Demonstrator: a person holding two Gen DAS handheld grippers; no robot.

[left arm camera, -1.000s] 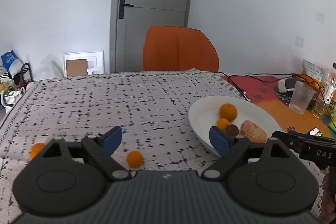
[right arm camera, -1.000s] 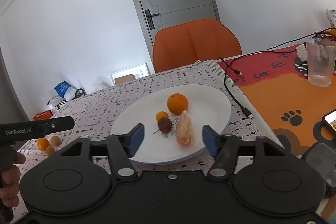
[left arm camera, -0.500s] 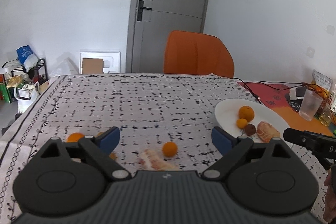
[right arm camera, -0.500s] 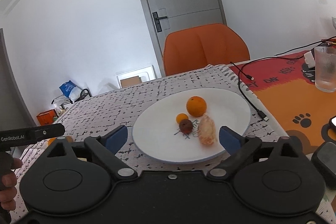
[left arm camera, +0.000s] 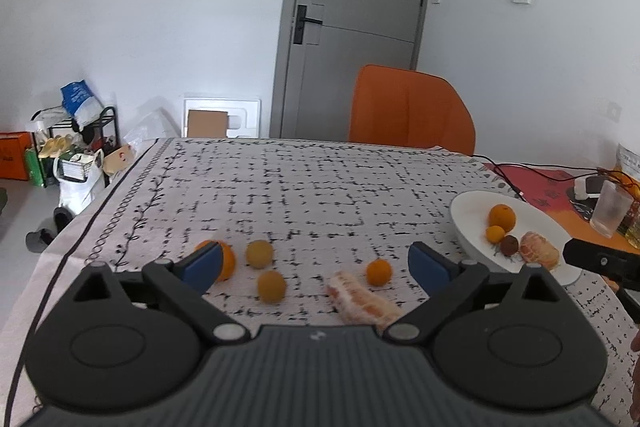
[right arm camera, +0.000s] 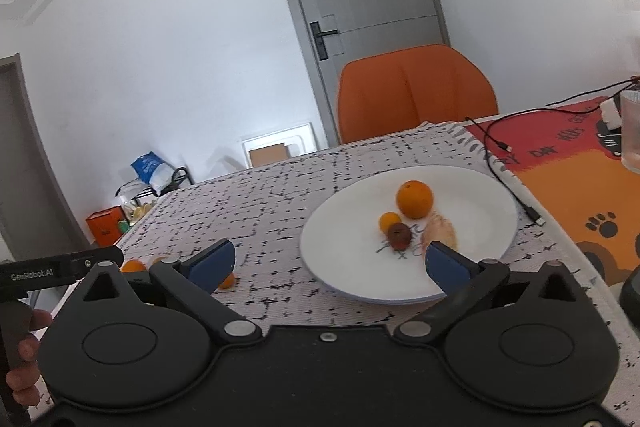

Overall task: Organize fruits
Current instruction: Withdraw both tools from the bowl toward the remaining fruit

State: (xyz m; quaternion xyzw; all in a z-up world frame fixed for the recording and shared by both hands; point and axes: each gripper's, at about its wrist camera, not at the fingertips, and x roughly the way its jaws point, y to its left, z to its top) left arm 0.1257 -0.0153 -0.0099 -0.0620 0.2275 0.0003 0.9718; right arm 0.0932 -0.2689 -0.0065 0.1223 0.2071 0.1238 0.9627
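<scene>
Left wrist: peeled orange (left arm camera: 362, 301), pale segments

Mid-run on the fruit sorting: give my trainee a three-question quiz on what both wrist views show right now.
1. True or false: the white plate is empty.
2. Multiple choice: the peeled citrus piece off the plate lies A) on the orange chair, B) on the patterned tablecloth, between the left gripper fingers in its view, C) in the glass.
3. Fill in: the right gripper jaws stand ___ and hold nothing.

Key: 1 false, it holds a large orange, a small orange fruit, a dark fruit and a peeled piece. 2 B. 3 open.
</scene>
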